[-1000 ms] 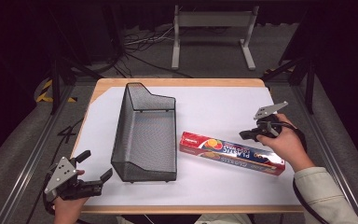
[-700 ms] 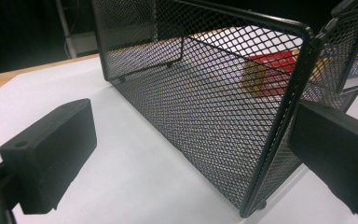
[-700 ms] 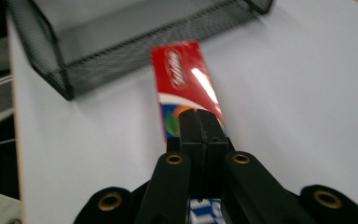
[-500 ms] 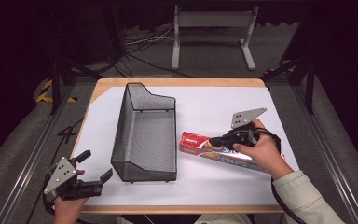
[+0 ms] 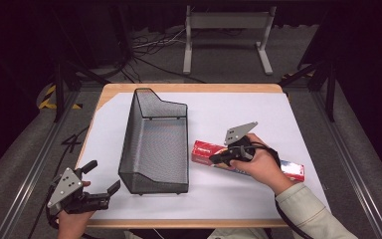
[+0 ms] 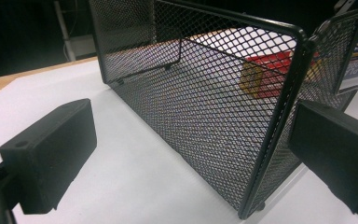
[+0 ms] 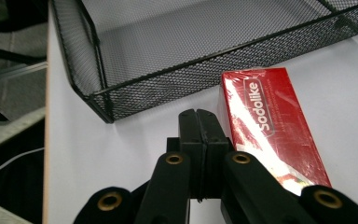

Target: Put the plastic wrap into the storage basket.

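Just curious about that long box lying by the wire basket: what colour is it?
The box is red with white lettering at this end, clearest in the right gripper view.

Black fingers (image 7: 200,135), brass rivets, grey-green sleeve (image 5: 308,214)

A black wire-mesh basket (image 5: 154,144) on white table paper (image 5: 278,119); a glossy red long box (image 7: 272,126) with white lettering.

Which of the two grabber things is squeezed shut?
The right gripper, beside the red box: its jaws are pressed together. The left gripper, near the mesh basket, gapes wide.
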`<state>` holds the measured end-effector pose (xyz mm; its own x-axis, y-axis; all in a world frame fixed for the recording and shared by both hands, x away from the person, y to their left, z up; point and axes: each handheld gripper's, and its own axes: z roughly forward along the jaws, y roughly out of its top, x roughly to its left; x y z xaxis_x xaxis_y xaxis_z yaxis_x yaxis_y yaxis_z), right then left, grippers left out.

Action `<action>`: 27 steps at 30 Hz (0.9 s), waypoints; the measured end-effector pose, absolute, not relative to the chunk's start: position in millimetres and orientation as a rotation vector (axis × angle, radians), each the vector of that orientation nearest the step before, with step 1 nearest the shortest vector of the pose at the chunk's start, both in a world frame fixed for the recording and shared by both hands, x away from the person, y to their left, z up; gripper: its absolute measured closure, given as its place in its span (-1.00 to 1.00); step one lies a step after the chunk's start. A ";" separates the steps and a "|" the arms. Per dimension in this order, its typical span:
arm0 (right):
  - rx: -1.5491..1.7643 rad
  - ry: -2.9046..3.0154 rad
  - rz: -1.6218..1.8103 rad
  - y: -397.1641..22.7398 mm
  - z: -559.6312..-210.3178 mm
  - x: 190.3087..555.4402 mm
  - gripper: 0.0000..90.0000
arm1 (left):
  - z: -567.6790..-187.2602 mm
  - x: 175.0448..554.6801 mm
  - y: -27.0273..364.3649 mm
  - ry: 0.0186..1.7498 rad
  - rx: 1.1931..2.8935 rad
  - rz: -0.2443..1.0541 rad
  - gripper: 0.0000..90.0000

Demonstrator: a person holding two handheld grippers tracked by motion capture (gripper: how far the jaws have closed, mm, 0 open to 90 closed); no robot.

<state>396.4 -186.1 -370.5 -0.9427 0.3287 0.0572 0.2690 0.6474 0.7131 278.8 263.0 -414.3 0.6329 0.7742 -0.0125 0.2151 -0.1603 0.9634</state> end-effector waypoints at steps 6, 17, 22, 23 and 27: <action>0.495 2.807 1.085 -165.8 -385.5 400.1 1.00 | -414.4 279.1 263.1 0.815 1.696 0.602 -0.95; 0.488 2.845 0.910 -147.5 -407.8 405.8 1.00 | -414.7 279.3 263.3 0.817 1.695 0.600 -0.95; 0.485 2.849 0.825 -140.6 -414.4 406.8 1.00 | -415.0 279.8 264.5 0.819 1.695 0.599 -0.96; 0.490 2.842 0.804 -139.5 -415.2 407.0 1.00 | -414.9 279.7 264.4 0.819 1.695 0.600 -0.96; 0.517 2.836 0.772 -137.8 -415.4 411.5 1.00 | -415.1 279.7 263.7 0.815 1.695 0.600 -0.96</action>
<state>411.5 -137.8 -415.4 -0.9282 0.3674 -0.0594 0.2866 0.8074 0.5158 279.7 263.7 -415.1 0.6343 0.7729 -0.0165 0.2142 -0.1552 0.9644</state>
